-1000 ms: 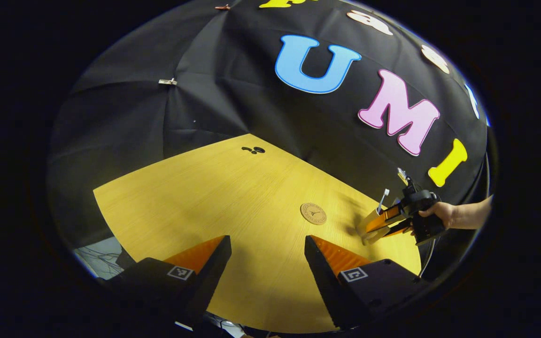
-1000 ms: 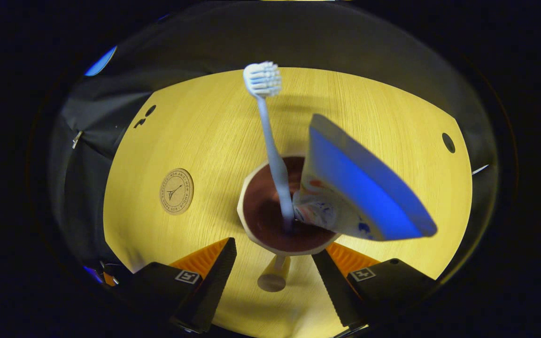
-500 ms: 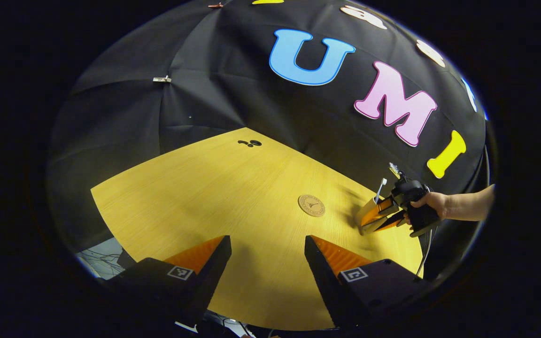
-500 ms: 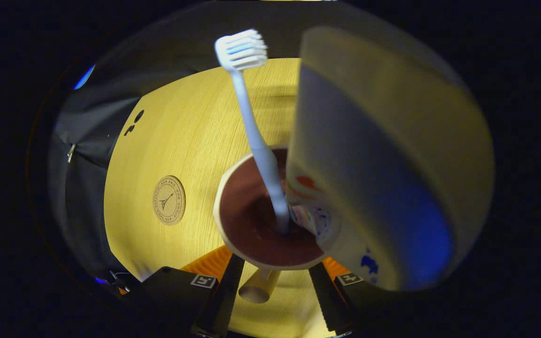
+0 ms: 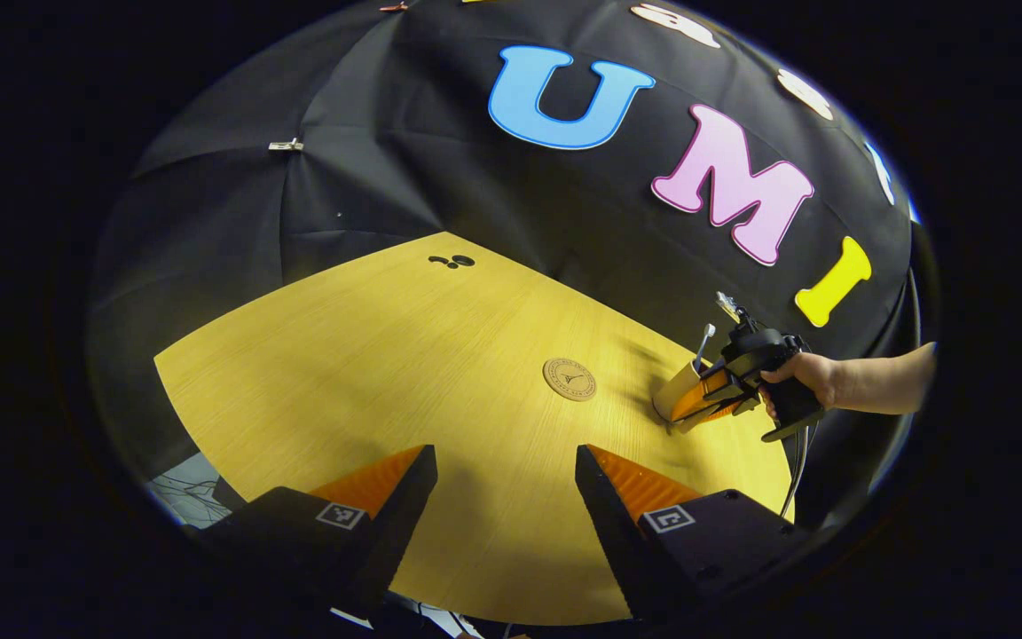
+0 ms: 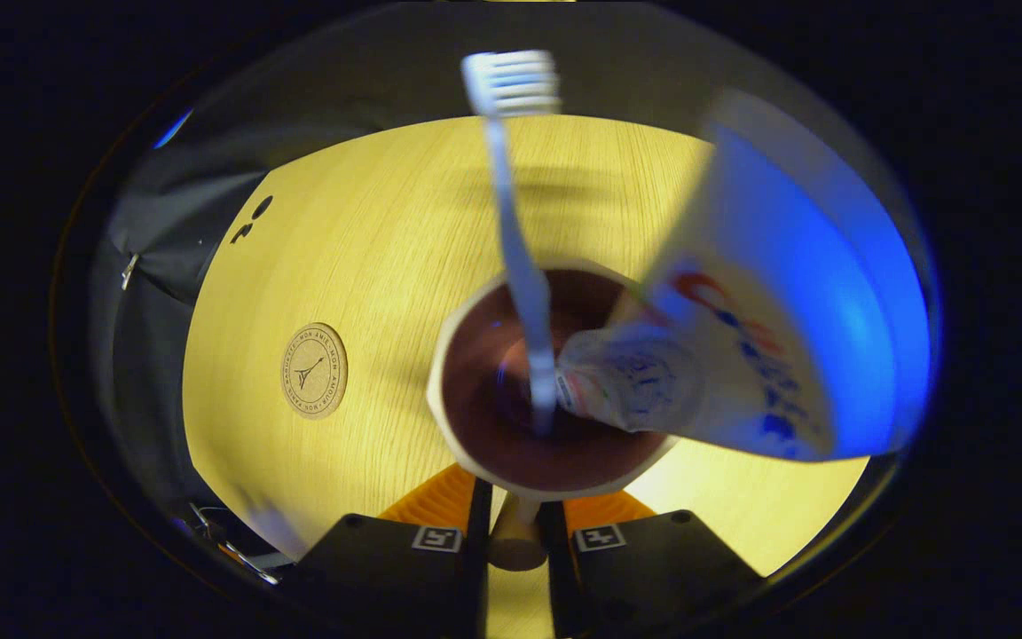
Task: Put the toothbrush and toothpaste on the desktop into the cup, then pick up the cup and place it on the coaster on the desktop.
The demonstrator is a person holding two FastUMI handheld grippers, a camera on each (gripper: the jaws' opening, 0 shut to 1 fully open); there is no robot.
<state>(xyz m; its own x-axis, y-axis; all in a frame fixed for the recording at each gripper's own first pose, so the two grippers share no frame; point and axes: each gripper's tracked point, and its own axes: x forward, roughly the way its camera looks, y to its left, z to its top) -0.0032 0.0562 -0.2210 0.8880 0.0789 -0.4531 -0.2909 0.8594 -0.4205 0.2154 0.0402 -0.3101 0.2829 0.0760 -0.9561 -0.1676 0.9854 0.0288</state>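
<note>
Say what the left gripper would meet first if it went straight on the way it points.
Probably the bare desktop. The left gripper is open, nothing between its fingers; the coaster lies right of that line. Depth is uncertain.

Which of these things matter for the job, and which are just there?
Job: cup, toothbrush, toothpaste, coaster, right gripper shut on the cup's handle.
Just there: left gripper, open and idle; desk; clip on the wall.

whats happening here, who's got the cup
The right gripper is closed on the handle of the cup, which already holds the toothbrush and toothpaste. The coaster sits bare on the desktop to one side, so the cup is not on it yet. The left gripper is open and holds nothing.
</note>
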